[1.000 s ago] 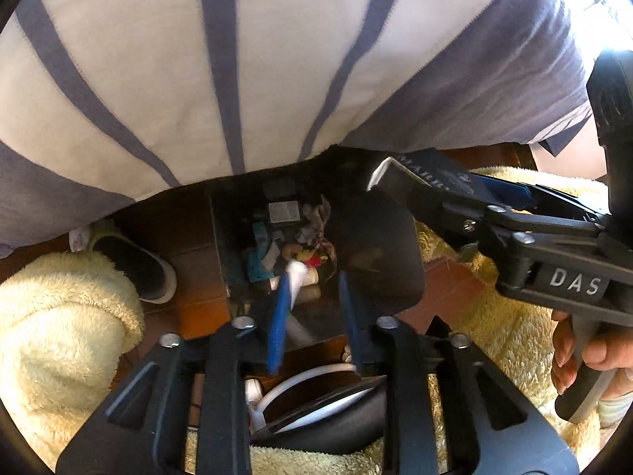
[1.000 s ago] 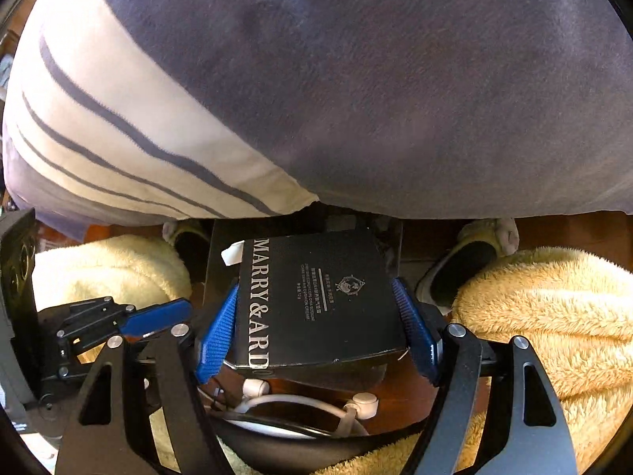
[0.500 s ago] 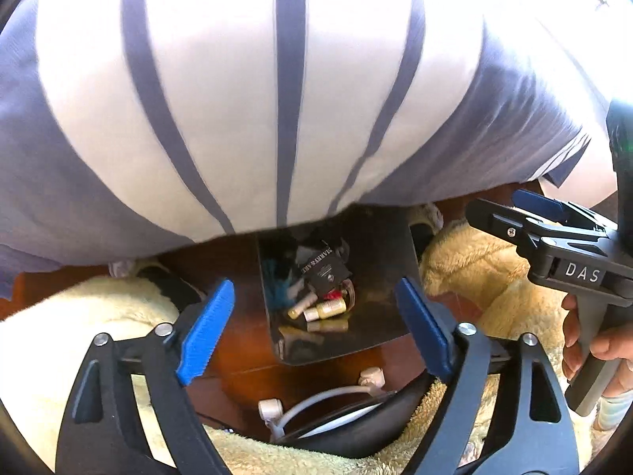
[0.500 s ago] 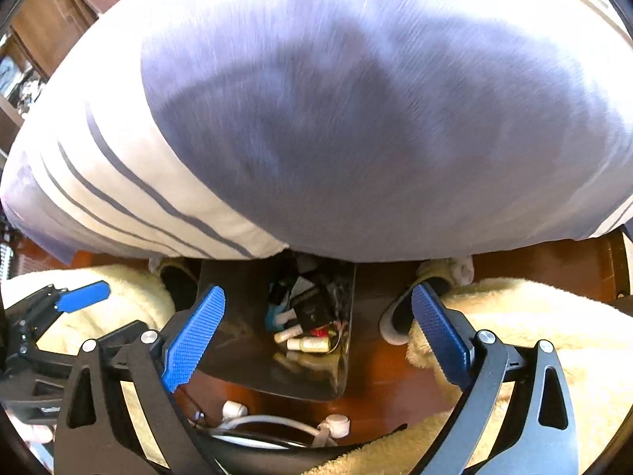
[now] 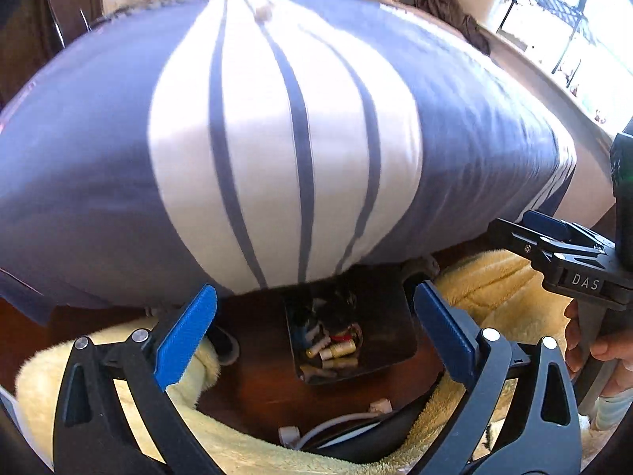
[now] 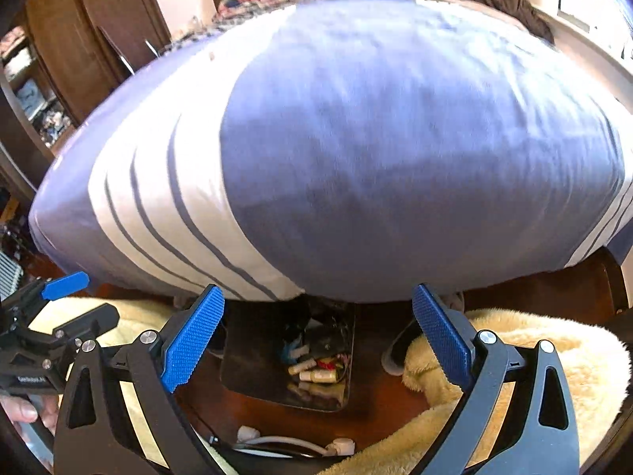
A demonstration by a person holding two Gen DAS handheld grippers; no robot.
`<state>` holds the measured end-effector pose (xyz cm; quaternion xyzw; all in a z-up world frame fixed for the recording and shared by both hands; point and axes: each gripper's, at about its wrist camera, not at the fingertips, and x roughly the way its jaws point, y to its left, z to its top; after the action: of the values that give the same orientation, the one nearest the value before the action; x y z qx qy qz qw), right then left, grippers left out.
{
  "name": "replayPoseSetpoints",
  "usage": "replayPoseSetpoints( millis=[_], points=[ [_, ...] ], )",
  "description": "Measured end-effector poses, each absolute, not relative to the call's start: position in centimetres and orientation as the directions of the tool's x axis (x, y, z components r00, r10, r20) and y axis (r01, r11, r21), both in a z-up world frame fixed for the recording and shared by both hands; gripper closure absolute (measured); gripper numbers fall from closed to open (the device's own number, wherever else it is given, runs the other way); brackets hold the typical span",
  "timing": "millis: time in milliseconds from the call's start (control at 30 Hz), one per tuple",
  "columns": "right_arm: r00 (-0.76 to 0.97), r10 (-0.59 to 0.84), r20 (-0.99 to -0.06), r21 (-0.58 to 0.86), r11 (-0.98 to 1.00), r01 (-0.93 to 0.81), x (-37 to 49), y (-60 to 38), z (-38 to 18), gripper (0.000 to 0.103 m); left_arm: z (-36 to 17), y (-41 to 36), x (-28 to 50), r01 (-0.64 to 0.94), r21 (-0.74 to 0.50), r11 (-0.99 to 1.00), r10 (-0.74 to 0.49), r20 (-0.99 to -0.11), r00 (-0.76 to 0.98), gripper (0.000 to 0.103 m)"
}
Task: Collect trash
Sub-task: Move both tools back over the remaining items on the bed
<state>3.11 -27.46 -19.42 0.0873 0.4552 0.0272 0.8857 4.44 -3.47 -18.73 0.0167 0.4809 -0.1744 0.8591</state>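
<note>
A dark bin (image 5: 387, 336) stands on the wooden floor below the bed edge, holding small tubes, wrappers and other trash (image 5: 332, 350). It also shows in the right wrist view (image 6: 253, 360), with the trash (image 6: 316, 372) at its right side. My left gripper (image 5: 314, 334) is open and empty, raised well above the bin. My right gripper (image 6: 318, 334) is open and empty, also above the bin. Each gripper shows at the edge of the other's view.
A bed with a blue and white striped cover (image 5: 277, 138) fills the upper view and overhangs the bin. The person's knees in fluffy yellow fabric (image 6: 514, 360) flank the bin. A slipper (image 6: 395, 352) lies right of it. White cable plugs (image 5: 328, 423) lie near.
My right gripper let go of the black box and opened. My left gripper opened too. Both have pulled up and back from the bin, so more of the bed shows.
</note>
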Motion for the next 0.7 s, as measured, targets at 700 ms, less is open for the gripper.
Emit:
replayPoseSetpoints(
  millis=[700],
  points=[
    [0.729, 0.091, -0.679, 0.124, 0.992, -0.009, 7.9, -27.6, -10.9, 0.003, -11.8, -0.3, 9.3, 0.247, -0.066, 0.967, -0.216, -0.728, 0.650, 0.008]
  ],
)
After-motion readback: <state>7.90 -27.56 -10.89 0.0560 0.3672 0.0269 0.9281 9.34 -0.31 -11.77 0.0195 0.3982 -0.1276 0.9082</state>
